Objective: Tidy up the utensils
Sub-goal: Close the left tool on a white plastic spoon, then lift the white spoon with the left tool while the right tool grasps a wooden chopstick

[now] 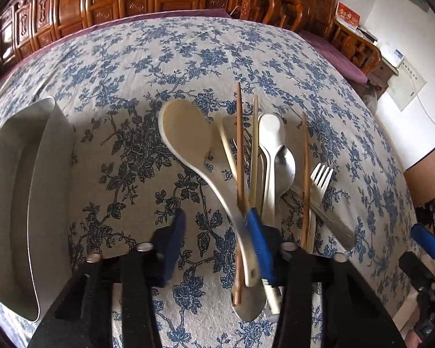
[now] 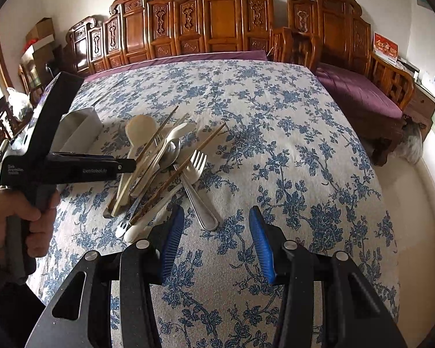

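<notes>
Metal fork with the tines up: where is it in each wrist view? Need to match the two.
Left wrist: metal fork lies right of centre, on the right edge of the utensil pile, tines pointing away.
Right wrist: metal fork lies just left of centre, on the pile's right edge, handle toward the camera.
Shared landmark: the pale rice paddle at the pile's left.

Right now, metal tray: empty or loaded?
Empty as far as visible: the metal tray shows bare interior; the utensil pile lies on the tablecloth beside it.
</notes>
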Motion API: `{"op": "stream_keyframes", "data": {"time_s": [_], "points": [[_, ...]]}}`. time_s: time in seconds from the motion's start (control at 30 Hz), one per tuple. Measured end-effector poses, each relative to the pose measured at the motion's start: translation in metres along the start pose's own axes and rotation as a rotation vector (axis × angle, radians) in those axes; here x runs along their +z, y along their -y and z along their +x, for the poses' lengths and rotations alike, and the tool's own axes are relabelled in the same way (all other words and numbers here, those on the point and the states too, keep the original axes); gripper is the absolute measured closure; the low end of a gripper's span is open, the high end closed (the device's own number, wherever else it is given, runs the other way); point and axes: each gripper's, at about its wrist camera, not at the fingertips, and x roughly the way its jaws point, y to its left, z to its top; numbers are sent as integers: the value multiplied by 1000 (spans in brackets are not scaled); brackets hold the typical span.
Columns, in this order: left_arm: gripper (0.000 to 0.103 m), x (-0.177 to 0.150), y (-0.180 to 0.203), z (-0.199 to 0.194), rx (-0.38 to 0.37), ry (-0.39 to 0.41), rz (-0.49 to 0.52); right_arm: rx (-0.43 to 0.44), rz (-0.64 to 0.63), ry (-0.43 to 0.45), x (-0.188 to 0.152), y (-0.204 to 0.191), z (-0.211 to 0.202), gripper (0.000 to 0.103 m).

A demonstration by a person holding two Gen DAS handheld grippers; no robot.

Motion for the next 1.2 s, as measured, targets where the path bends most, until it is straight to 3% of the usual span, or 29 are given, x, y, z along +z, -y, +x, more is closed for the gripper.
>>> {"op": "stream_keyframes", "data": {"time_s": [0.3,0.53,0.9,1.2], "points": [[70,2,-13,10,-40,-38,-40,-6,-21,-7,-2,-8,3,54],[99,0,-22,5,-41,-16,-44,-9,-22,-2,-1,-8,0,54],[99,-10,-27,-42,-110,57,35,-9,-55,-21,-3,-29,11,54],[98,-35,-35,-17,-96,-36,68,3,-57,-23,1,-49,15,54]]}}
